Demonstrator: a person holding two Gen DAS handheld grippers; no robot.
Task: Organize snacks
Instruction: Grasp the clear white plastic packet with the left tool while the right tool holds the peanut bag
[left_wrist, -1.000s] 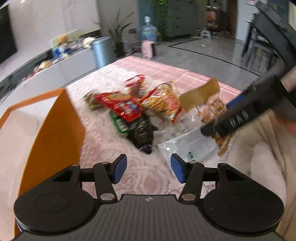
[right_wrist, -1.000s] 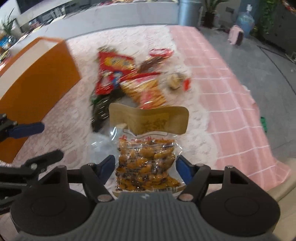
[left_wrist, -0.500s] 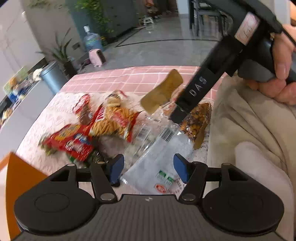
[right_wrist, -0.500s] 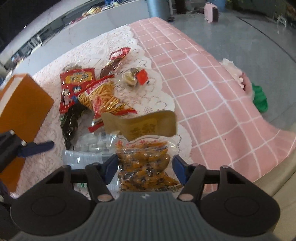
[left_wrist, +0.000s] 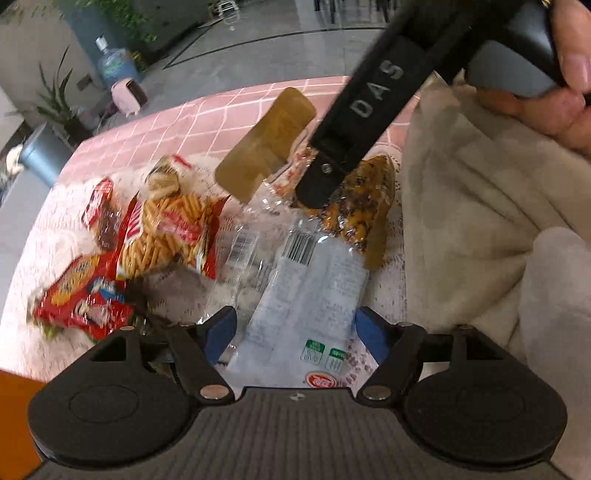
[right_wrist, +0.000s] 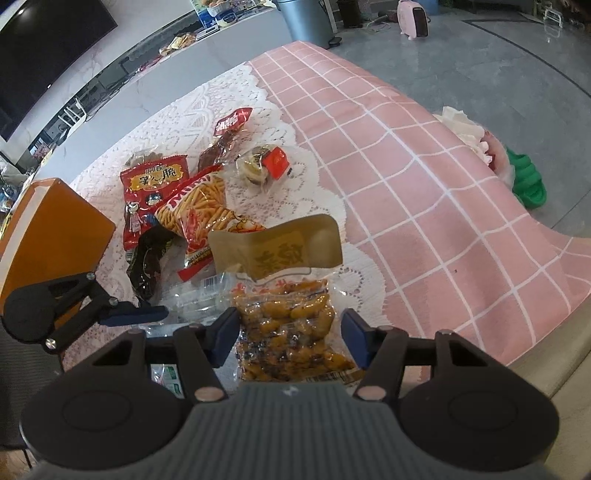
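A pile of snack packs lies on the lace cloth. My left gripper is open, its blue pads either side of a clear white pack with barcodes. My right gripper is open, its pads either side of a clear bag of orange peanuts with a tan header card; the bag also shows in the left wrist view. Further off lie a red crisp bag, a stick-snack bag, a dark pack, a small red sausage pack and a round wrapped cake.
An orange box stands at the left of the table. The pink checked tablecloth hangs over the right edge. A beige cushion lies close on the right. A grey bin and a pink heater stand on the floor beyond.
My left gripper swung right from the orange box and came down over the clear white pack. My right gripper closed in on the peanut bag. Both stayed open.
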